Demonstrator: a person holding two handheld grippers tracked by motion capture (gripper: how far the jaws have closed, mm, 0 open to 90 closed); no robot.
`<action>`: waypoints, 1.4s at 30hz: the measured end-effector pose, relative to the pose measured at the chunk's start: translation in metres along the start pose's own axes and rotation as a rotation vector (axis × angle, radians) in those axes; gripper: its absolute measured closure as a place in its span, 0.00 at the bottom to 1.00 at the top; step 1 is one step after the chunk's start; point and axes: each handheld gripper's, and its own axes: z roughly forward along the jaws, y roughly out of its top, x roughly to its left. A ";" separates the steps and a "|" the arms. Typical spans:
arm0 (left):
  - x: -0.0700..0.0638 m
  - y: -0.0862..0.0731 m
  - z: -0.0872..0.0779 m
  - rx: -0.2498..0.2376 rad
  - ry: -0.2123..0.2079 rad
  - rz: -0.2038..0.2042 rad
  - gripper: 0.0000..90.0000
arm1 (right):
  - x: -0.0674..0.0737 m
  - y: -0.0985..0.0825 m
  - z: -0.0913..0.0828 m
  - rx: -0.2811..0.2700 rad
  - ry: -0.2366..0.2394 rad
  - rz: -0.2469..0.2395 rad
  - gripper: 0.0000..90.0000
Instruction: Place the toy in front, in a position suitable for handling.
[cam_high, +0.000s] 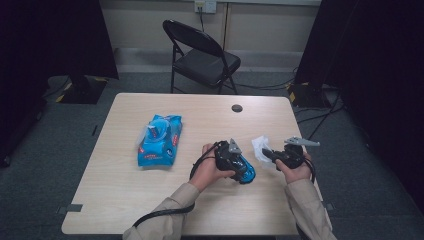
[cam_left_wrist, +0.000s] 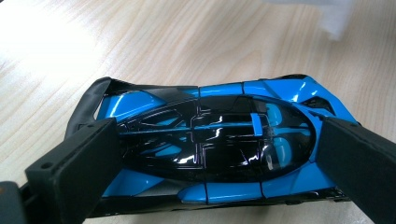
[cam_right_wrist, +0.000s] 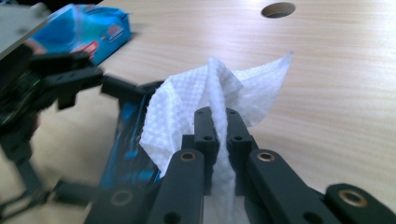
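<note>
Blue toy car (cam_left_wrist: 210, 149) sits low on the table (cam_high: 150, 200), clamped nose-to-tail in my left tongs (cam_high: 239, 162) so it stays put with its glossy roof up. My right tongs (cam_right_wrist: 217, 119) are pinched tight on a white wipe (cam_right_wrist: 205, 98), bunched just beside the car, probably to clean it. Wipes pack (cam_high: 160, 140) lies well apart, out of the way.

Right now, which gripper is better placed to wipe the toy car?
The right gripper: its jaws are shut on the white wipe, right beside the blue toy car. The left gripper is occupied clamping the car's ends, steadying it on the table.
</note>
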 end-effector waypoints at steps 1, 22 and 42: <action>0.000 0.000 0.000 0.000 -0.001 0.001 0.00 | -0.001 0.003 0.005 -0.003 -0.012 0.004 0.97; 0.000 0.000 0.000 -0.002 -0.006 0.003 0.00 | 0.018 0.011 0.104 0.177 -0.065 -0.053 0.97; 0.001 -0.001 0.000 -0.006 -0.005 0.004 0.00 | 0.018 0.003 0.102 0.202 -0.042 -0.068 0.97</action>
